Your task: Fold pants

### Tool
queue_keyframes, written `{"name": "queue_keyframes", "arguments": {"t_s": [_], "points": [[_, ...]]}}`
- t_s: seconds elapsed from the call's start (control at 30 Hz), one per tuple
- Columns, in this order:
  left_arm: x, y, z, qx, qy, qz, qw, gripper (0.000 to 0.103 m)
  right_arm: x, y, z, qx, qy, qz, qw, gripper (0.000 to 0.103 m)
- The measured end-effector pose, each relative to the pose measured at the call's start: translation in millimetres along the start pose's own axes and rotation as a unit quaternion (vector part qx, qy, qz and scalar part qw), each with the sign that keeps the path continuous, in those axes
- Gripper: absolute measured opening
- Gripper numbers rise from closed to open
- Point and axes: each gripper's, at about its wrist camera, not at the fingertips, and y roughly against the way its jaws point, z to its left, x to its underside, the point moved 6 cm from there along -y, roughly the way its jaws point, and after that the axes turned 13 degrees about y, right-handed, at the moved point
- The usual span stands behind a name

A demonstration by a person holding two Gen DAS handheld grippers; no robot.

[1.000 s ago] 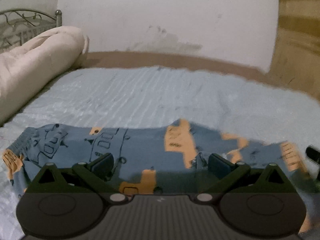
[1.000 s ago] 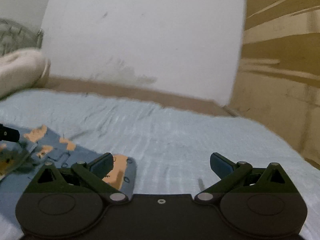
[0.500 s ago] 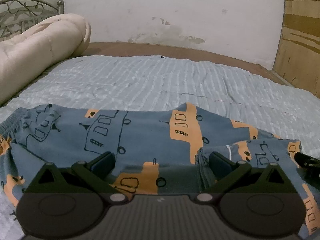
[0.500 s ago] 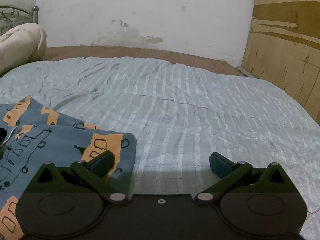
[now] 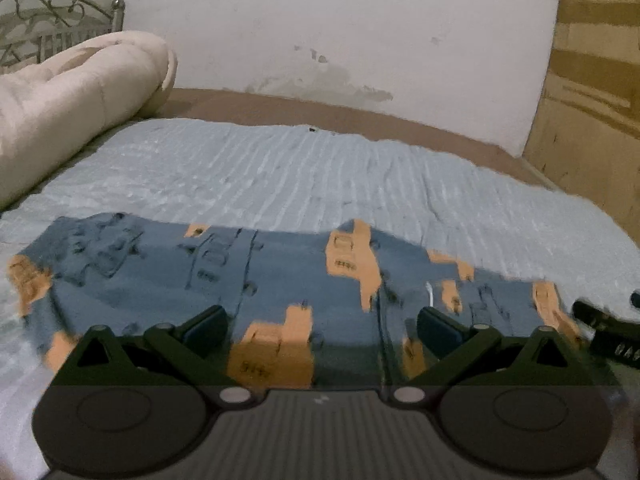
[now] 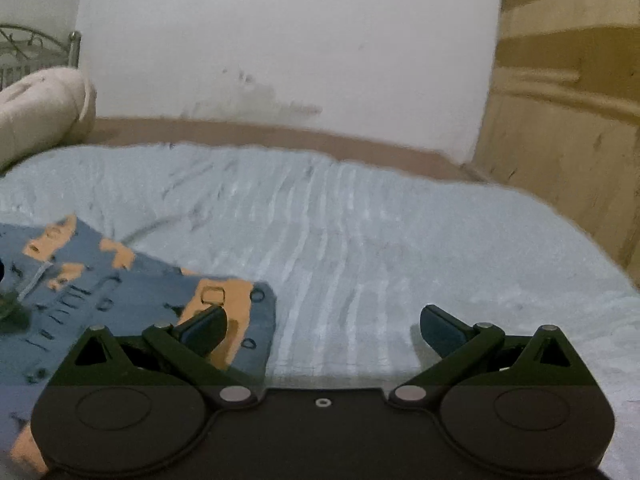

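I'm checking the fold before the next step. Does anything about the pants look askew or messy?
Slightly. The pants lie flat on the bedspread, but one leg end is doubled over and rumpled at the right. Both the left gripper and right gripper are open.

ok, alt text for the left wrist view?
Blue pants with orange vehicle prints lie spread across a pale blue bedspread, just beyond the open left gripper. A rolled cream duvet sits at left below a white wall.

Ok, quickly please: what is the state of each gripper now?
Left gripper: open, holding nothing, over the pants.
Right gripper: open, holding nothing.
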Motion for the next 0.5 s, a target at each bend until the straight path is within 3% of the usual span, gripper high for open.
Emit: {"name": "queue_keyframes", "arguments": {"t_s": [0.23, 0.37, 0.5], "points": [[29, 16, 7, -0.015, -0.023, -0.008, 0.9996, 0.102, 22, 62, 32, 0.004, 0.011, -0.029, 1.000, 0.102], [30, 19, 5, -0.023, -0.028, -0.013, 0.9993, 0.102, 42, 71, 46, 0.020, 0.032, -0.030, 0.999, 0.102], [23, 34, 10, -0.012, -0.006, -0.004, 0.9999, 0.102, 37, 79, 44, 0.027, 0.022, -0.036, 0.999, 0.102]]}}
